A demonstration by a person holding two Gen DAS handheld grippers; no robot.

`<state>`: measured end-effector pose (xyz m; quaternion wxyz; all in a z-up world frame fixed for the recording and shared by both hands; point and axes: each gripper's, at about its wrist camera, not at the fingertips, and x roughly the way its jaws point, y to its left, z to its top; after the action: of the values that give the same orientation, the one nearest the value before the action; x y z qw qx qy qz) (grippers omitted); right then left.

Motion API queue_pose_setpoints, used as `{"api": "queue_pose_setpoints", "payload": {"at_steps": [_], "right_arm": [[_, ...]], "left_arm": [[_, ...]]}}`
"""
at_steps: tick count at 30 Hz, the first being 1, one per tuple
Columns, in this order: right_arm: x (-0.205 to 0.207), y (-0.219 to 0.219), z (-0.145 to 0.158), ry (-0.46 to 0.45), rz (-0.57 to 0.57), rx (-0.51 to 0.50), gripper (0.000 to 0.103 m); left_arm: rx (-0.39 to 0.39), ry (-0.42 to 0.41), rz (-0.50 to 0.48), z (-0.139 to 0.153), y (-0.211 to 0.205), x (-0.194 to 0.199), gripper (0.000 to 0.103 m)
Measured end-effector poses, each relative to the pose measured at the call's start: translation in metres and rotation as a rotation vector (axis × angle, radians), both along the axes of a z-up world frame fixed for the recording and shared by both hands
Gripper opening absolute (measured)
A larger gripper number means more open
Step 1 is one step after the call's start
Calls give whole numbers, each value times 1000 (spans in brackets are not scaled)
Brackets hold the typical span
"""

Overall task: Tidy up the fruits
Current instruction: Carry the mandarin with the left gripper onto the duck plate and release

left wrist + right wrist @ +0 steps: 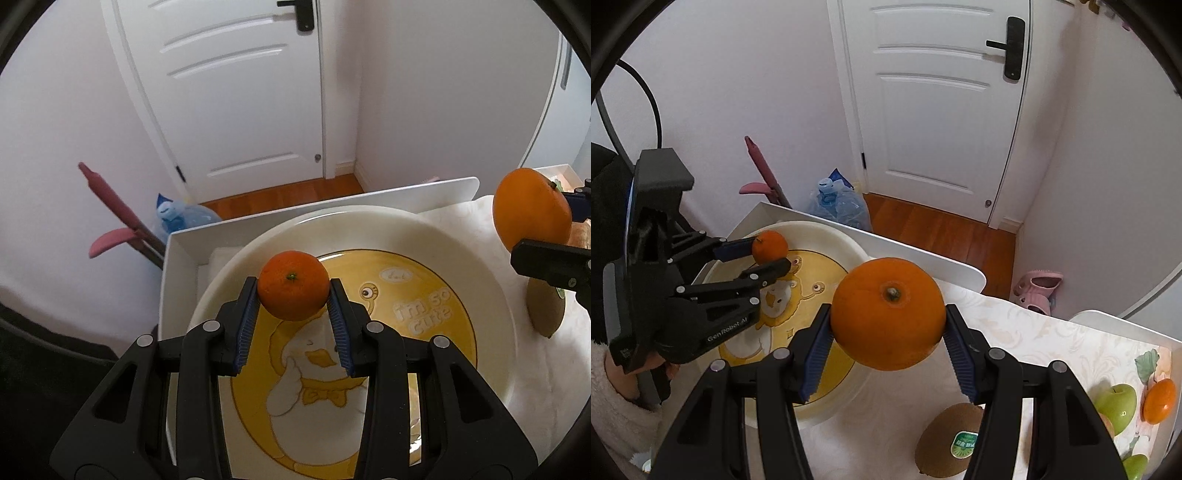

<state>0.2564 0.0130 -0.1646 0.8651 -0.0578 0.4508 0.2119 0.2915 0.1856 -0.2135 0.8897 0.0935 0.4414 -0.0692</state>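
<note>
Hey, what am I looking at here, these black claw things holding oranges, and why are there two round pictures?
These are two handheld grippers, each worked by a person, each with a fisheye camera looking along its fingers. The left camera shows the left gripper clamping a small mandarin above a duck-patterned plate. The right camera shows the right gripper clamping a large orange above the tablecloth, by the plate's edge. On the cloth lie a stickered kiwi, green apples and another orange fruit. Behind is a white door.
</note>
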Motion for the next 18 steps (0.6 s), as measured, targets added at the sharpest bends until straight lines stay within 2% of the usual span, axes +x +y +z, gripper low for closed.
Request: {"api": "queue_pose_setpoints", "payload": {"at_steps": [1, 2, 3, 4, 6, 18], "right_arm": [[0, -1, 0, 0, -2, -1, 54], [0, -1, 0, -1, -5, -2, 54], [2, -1, 1, 1, -8, -2, 54], [2, -1, 1, 1, -11, -2, 54], [2, -3, 2, 2, -14, 2, 54], [0, -7, 14, -11, 58, 4, 54]], "left_arm": [[3, 0, 1, 0, -1, 0, 45], [7, 0, 5, 1, -1, 0, 63], [9, -5, 8, 3, -2, -1, 92], [3, -22, 11, 5, -1, -3, 103], [-7, -75, 17, 16, 1, -11, 103], [21, -78, 94, 43, 7, -45, 103]]}}
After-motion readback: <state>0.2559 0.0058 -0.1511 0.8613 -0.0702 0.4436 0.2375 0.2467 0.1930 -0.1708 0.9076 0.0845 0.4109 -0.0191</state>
